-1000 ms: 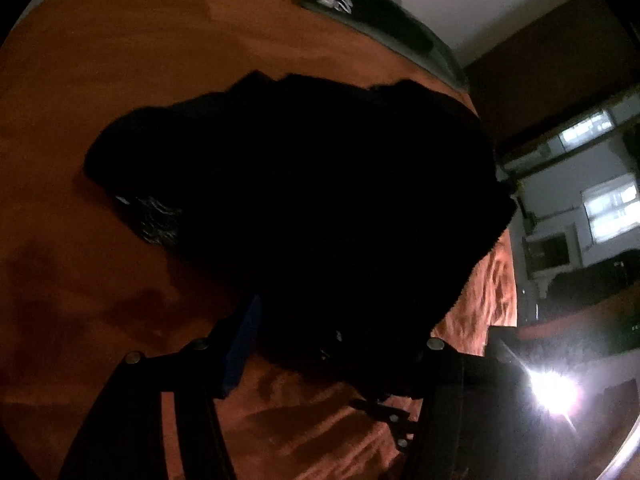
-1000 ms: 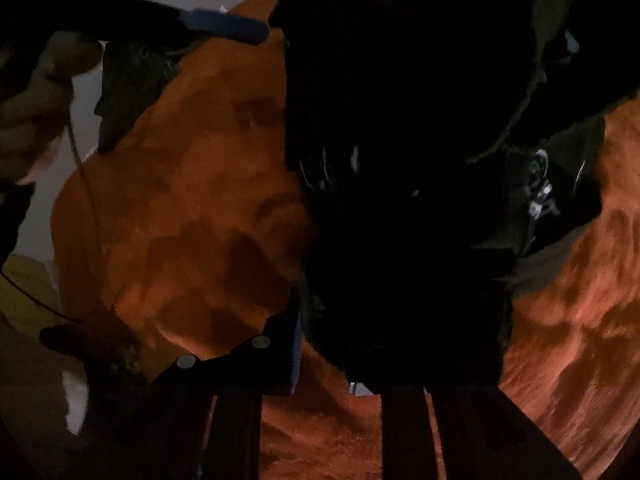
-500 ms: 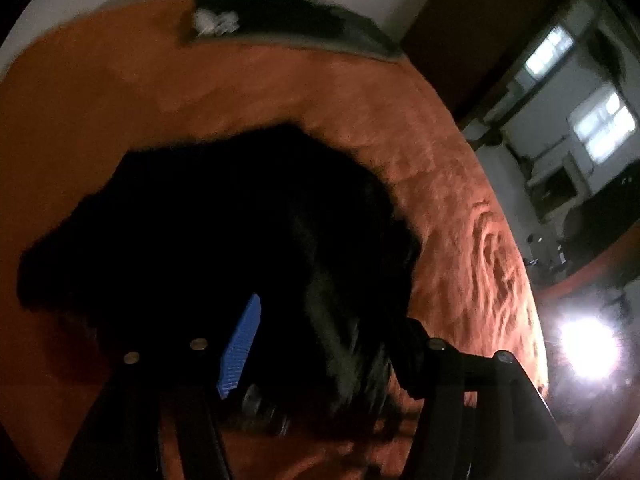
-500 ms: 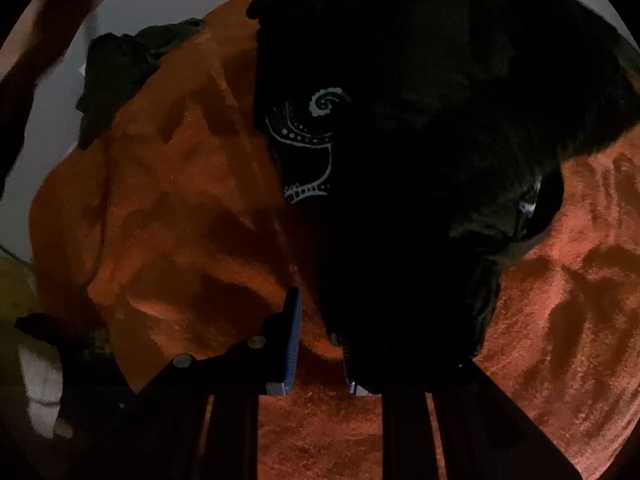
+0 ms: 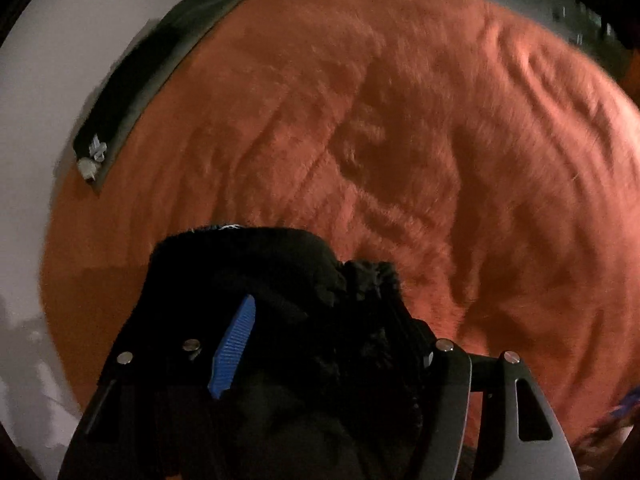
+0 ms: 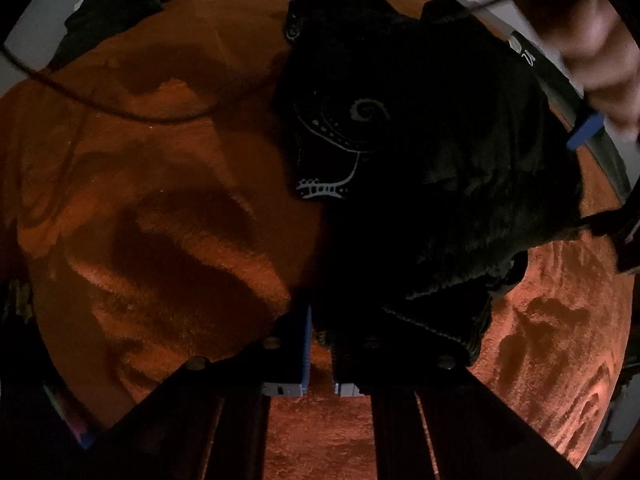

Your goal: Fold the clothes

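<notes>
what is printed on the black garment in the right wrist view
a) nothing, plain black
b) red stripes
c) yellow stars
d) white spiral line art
d: the black garment lying on the orange blanket shows a white spiral line drawing on its left part.

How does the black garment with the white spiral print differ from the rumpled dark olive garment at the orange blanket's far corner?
Print: the black garment shows a white spiral; the dark olive garment shows none.
Place: the black garment lies mid orange blanket; the olive one sits at its far corner.
Handling: the right gripper, jaws closing, pinches the black garment's edge; nothing touches the olive one.
Both are dark, rumpled, unfolded cloth.
</notes>
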Motion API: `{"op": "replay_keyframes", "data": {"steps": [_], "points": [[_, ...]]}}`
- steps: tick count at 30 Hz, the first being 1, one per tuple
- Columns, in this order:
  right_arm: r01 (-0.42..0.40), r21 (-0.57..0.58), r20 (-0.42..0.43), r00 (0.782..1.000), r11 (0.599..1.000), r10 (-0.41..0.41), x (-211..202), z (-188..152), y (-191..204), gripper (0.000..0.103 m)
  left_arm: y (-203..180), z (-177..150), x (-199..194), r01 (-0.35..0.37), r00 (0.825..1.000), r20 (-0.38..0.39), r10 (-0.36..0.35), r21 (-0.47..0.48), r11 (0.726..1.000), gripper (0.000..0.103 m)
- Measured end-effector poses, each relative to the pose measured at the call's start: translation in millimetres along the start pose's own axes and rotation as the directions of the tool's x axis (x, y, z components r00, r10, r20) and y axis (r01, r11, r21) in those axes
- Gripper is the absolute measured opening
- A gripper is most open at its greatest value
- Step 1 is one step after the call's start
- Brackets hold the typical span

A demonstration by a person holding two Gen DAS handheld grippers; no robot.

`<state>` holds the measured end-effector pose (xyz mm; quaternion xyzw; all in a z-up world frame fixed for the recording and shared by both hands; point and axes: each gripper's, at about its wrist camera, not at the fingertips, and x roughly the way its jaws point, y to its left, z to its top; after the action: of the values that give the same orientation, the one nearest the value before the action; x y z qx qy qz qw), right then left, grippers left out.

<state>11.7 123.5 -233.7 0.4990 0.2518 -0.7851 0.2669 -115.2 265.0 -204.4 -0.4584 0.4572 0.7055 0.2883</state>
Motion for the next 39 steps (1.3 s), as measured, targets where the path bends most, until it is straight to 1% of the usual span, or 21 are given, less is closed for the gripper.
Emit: {"op": "replay_keyframes", "data": {"steps": [1,2,4,5,7,11,14,16,19,22,24,26,28,30,31,32,33,34,36,38,39], "points": [[-0.003,0.004,-0.001,1.000,1.000,0.003,0,0,-1,0.007,-1,-2,3,-0.016,1.000,-0.002,0.016,-0.003,1.000,0.024],[-0.009,0.011,-0.002,1.000,1.000,0.009,0,1,-3,0.007,4,-5,3,-0.007,1.000,0.002,0.007,-0.038,0.999,0.013],[-0.031,0.032,-0.006,0.999,0.999,0.031,-1,1,-8,0.007,15,-14,1,0.019,1.000,0.022,-0.017,-0.114,0.993,0.010],[-0.040,0.040,-0.006,0.999,0.998,0.040,-2,1,-10,0.007,28,-23,-7,0.050,0.997,0.060,-0.040,-0.173,0.984,0.010],[-0.053,0.058,-0.005,0.999,0.997,0.053,-3,-2,-15,0.007,61,-46,-26,0.126,0.986,0.139,-0.088,-0.301,0.945,0.008],[-0.118,0.123,0.024,0.993,0.985,0.116,-12,-13,-32,0.007,125,-109,-68,0.280,0.941,0.314,-0.128,-0.508,0.815,0.004],[-0.196,0.201,0.083,0.980,0.960,0.182,-28,-24,-55,0.007,165,-178,-97,0.324,0.910,0.409,-0.066,-0.604,0.728,0.004],[-0.225,0.273,0.127,0.972,0.935,0.197,-41,-31,-79,0.007,183,-225,-104,0.297,0.914,0.406,-0.001,-0.665,0.686,0.004],[-0.221,0.374,0.164,0.972,0.901,0.170,-58,-42,-118,0.007,194,-296,-97,0.252,0.941,0.337,0.025,-0.750,0.611,0.004],[-0.216,0.459,0.182,0.972,0.862,0.147,-63,-44,-139,0.007,191,-365,-82,0.197,0.972,0.235,0.009,-0.836,0.512,0.002],[-0.216,0.488,0.203,0.970,0.846,0.131,-65,-46,-143,0.007,182,-410,-78,0.162,0.984,0.180,-0.005,-0.875,0.456,0.002],[-0.236,0.496,0.229,0.964,0.835,0.137,-65,-45,-138,0.007,173,-443,-78,0.151,0.988,0.150,-0.034,-0.898,0.413,0.002],[-0.263,0.492,0.242,0.957,0.830,0.160,-60,-40,-135,0.007,166,-462,-81,0.145,0.989,0.134,-0.054,-0.911,0.386,0.003],[-0.283,0.490,0.226,0.955,0.825,0.193,-50,-35,-128,0.015,164,-460,-87,0.174,0.985,0.162,-0.063,-0.902,0.395,0.006],[-0.289,0.491,0.215,0.954,0.822,0.207,-44,-34,-124,0.024,163,-455,-90,0.188,0.982,0.177,-0.065,-0.892,0.410,0.017],[-0.292,0.493,0.206,0.954,0.820,0.217,-39,-33,-120,0.028,163,-446,-92,0.192,0.981,0.183,-0.063,-0.879,0.437,0.026],[-0.298,0.494,0.198,0.953,0.817,0.228,-35,-33,-117,0.028,163,-434,-92,0.188,0.981,0.187,-0.050,-0.864,0.467,0.046],[-0.302,0.493,0.193,0.952,0.816,0.236,-33,-32,-116,0.029,163,-422,-93,0.188,0.980,0.198,-0.033,-0.847,0.497,0.059],[-0.301,0.493,0.187,0.953,0.816,0.239,-31,-32,-117,0.033,161,-399,-93,0.187,0.976,0.219,-0.007,-0.814,0.550,0.066],[-0.297,0.504,0.195,0.954,0.811,0.228,-34,-36,-120,0.042,159,-380,-86,0.216,0.970,0.242,-0.032,-0.787,0.577,0.067],[-0.295,0.510,0.199,0.954,0.808,0.223,-35,-39,-121,0.043,159,-370,-81,0.235,0.966,0.255,-0.050,-0.774,0.588,0.067]]}}
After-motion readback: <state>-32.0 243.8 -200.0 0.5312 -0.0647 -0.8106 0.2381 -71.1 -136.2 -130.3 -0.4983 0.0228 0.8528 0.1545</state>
